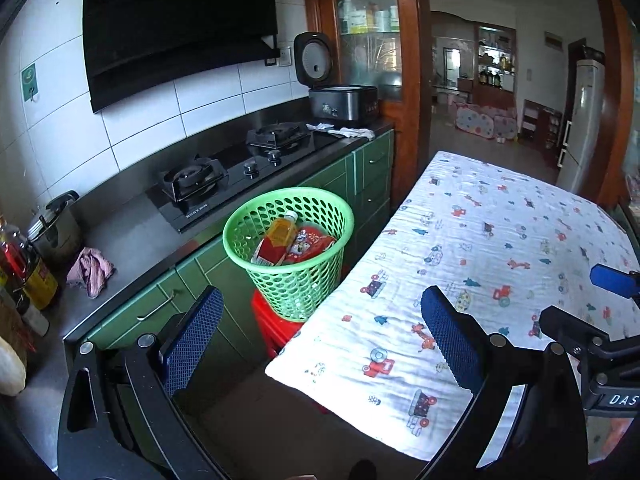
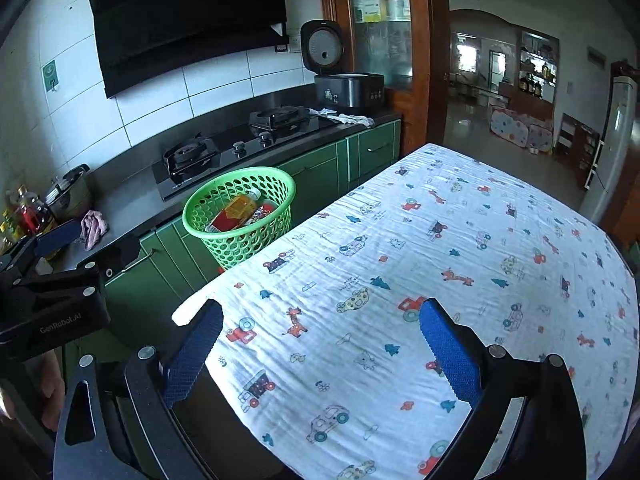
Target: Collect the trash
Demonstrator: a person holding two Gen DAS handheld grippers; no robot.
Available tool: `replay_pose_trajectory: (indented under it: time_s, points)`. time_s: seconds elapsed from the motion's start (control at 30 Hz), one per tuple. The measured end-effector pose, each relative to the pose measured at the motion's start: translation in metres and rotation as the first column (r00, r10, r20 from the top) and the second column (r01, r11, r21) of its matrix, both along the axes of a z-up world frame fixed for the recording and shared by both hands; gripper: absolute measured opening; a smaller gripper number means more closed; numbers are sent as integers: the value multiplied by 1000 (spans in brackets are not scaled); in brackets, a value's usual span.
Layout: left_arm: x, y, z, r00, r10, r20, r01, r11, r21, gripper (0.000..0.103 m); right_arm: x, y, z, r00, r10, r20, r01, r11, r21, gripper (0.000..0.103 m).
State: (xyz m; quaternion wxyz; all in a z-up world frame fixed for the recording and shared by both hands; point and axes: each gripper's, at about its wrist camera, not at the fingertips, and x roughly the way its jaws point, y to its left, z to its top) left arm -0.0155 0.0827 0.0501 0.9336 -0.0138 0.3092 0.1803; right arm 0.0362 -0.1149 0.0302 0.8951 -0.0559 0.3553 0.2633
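Left claw point(image 1: 320, 344) beside basket point(image 1: 288, 248)

basket point(image 1: 289, 252) left of table point(image 1: 480, 240), bottle point(image 1: 276, 240) inside, stove point(image 1: 240, 168) behind

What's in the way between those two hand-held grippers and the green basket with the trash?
Nothing visible. The left hand-held gripper and right hand-held gripper are both open and empty over the table, and the space to the green basket looks open.
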Motion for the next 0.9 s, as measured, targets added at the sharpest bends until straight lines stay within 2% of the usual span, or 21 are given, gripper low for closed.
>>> replay_pose_trajectory:
  time_s: [0.33, 0.9]
  points:
    - [-12, 3, 1, 998, -52, 19, 52, 999, -2, 98, -19, 7, -1, 999, -45, 14, 45, 999, -20, 95]
    - [-17, -6, 5, 997, -65, 35, 66, 998, -13, 98, -29, 3, 3, 998, -52, 30, 53, 998, -28, 95]
